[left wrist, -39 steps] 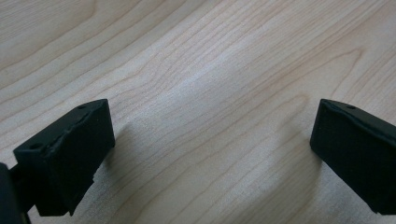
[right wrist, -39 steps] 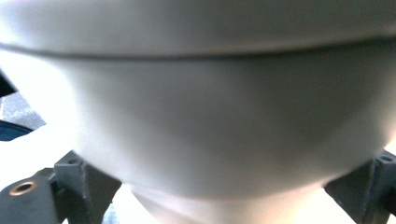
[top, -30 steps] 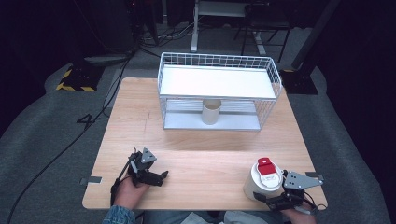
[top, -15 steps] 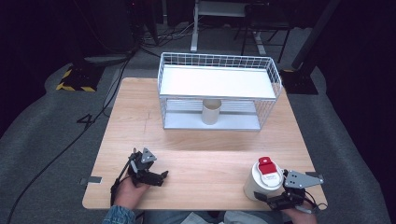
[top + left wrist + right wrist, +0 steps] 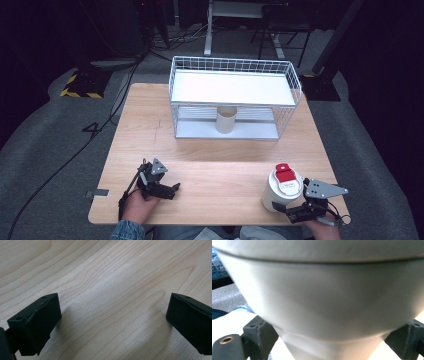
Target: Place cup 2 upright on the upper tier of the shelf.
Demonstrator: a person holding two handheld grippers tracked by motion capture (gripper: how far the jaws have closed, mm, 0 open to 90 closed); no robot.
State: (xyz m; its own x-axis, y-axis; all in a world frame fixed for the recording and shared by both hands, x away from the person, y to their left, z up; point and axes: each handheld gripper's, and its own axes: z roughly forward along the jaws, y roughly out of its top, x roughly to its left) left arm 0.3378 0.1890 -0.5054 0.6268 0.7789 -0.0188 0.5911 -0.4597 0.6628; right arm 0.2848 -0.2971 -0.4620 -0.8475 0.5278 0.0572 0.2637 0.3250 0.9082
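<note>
- Wooden table point(image 5: 215, 155), light grain, stood on a grey floor with dark surroundings.
- White wire basket rack point(image 5: 235, 102) sat at the far middle of the table; a white panel lay across its upper level.
- A small beige cup point(image 5: 226, 119) stood upright on the rack's lower shelf, near its middle.
- Left gripper point(image 5: 167, 190) rested low at the near left of the table, held in the person's hand point(image 5: 137, 202); a grey three-cornered plate sat on top.
- In the left gripper view its jaws stood wide apart over bare wood point(image 5: 112, 290), nothing between them.
- Right gripper point(image 5: 295, 210) was at the near right edge of the table, with its grey plate on top.
- A white container point(image 5: 281, 190) with a red flip tab on its lid stood upright just in front of the right gripper, touching or nearly so.
- In the right gripper view the container's pale wall point(image 5: 322, 295) loomed close, sitting between the two jaws; both jaws appeared against its narrower lower part, so the grip looked closed on it.
- A blue sleeve cuff point(image 5: 129, 231) showed at the bottom edge under the left hand.
</note>
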